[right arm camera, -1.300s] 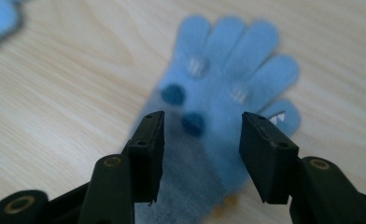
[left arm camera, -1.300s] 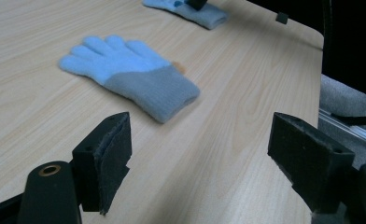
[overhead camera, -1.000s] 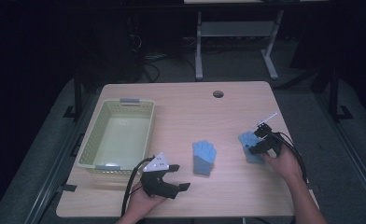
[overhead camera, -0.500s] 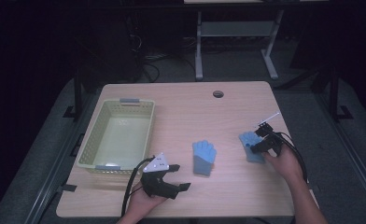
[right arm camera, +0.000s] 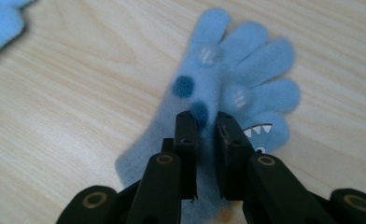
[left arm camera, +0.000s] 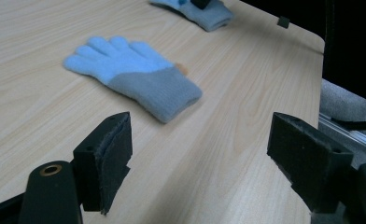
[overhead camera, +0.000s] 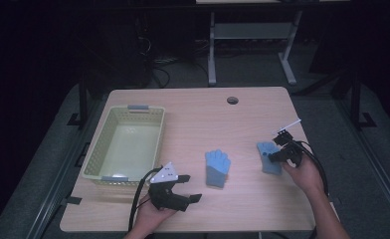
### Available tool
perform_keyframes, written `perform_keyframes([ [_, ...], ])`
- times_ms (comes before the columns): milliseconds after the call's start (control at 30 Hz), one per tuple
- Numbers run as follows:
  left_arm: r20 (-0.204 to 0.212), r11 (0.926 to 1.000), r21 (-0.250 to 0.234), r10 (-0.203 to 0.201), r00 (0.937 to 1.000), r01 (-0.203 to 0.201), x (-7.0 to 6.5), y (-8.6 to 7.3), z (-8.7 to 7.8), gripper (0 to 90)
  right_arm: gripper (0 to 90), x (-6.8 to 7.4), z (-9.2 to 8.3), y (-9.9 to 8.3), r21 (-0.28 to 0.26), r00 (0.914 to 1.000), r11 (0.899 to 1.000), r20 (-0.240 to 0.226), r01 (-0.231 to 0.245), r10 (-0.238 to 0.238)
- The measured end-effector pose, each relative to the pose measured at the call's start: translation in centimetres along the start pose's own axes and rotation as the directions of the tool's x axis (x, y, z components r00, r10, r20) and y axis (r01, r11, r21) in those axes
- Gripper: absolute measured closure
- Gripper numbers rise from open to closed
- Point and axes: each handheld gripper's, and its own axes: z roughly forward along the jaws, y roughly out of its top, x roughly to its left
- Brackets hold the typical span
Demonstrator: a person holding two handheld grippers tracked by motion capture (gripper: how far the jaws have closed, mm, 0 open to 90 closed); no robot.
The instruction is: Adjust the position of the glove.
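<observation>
Two light blue knit gloves lie on the wooden table [overhead camera: 243,119]. The plain glove [overhead camera: 217,167] with a grey cuff rests near the middle front, and it lies ahead of the jaws in the left gripper view [left arm camera: 134,74]. My left gripper [overhead camera: 192,188] [left arm camera: 202,135] hovers open near the front edge, short of that glove, with nothing between its jaws. The other glove [overhead camera: 269,165] [right arm camera: 246,79] has dots and a toothed face. My right gripper [overhead camera: 266,156] [right arm camera: 205,116] is shut on its palf fabric, pressing it to the table.
A pale green slatted basket [overhead camera: 96,149] stands at the table's left side with nothing seen inside. A round cable hole [overhead camera: 232,100] sits near the far edge. Bare wood lies between the gloves and the far edge. The floor around the table is dark.
</observation>
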Motion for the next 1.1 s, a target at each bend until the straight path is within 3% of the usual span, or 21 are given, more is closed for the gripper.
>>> perform_keyframes([
  [333,-0.002,1.0000,0.005,0.005,1.0000,-0.005,-0.3,0.0,0.2,21.9,81.0,0.6,-2.2,-0.3,-0.058,0.9990,0.998,-0.026,-0.039,0.038],
  [733,-0.011,1.0000,-0.007,0.001,0.9999,-0.001,-0.3,0.1,-0.1,22.0,81.0,3.4,-5.1,0.7,-0.116,0.9997,0.993,-0.011,0.019,-0.021],
  [1100,-0.019,0.9999,-0.014,0.005,0.9998,-0.006,-0.1,0.1,-0.4,22.0,80.7,7.5,-5.4,2.2,-0.140,0.9963,0.987,-0.036,0.072,-0.078],
])
